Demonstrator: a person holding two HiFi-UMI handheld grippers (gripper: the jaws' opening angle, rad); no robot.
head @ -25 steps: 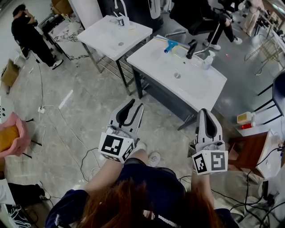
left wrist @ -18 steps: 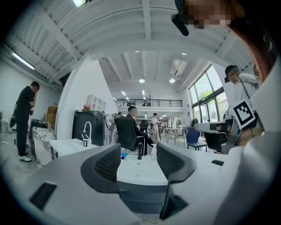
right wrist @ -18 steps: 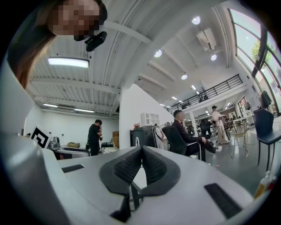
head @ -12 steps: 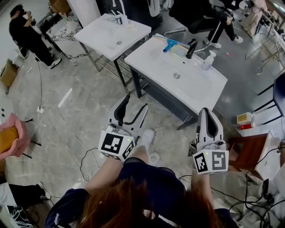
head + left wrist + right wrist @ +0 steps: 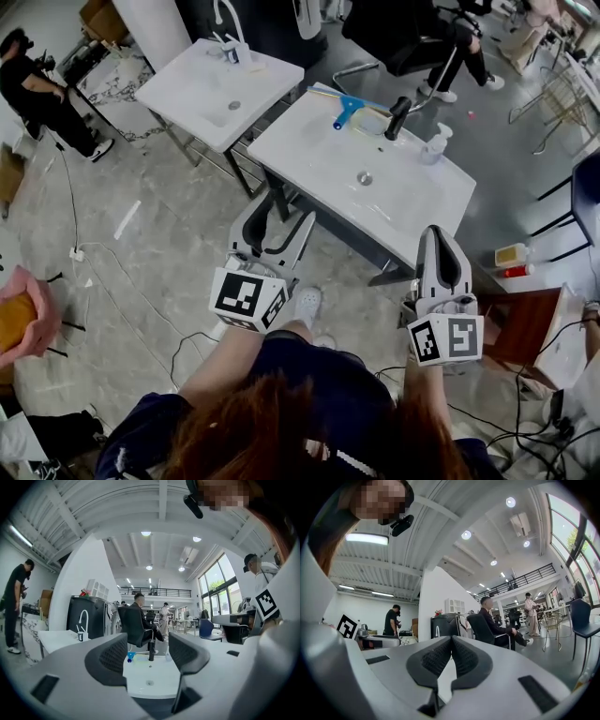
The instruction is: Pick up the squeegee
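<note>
The squeegee (image 5: 345, 110), with a blue handle, lies at the far edge of the white sink basin (image 5: 309, 159), next to the black faucet (image 5: 397, 98). In the left gripper view the squeegee (image 5: 131, 656) shows small, far ahead between the jaws. My left gripper (image 5: 292, 214) (image 5: 147, 651) is open and empty, held level before the basin's near edge. My right gripper (image 5: 436, 234) (image 5: 451, 641) is shut on nothing, to the right and short of the basin's near right corner. Both are well apart from the squeegee.
A clear soap bottle (image 5: 434, 145) stands right of the faucet. A second white sink (image 5: 202, 89) sits at the back left. Cables run across the grey floor. People stand at the far left (image 5: 37, 89) and sit on a black chair (image 5: 412, 37) behind the basin.
The left jaws have swung from nearly closed to wide open. Both grippers have moved forward toward the sink basin, which now lies closer.
</note>
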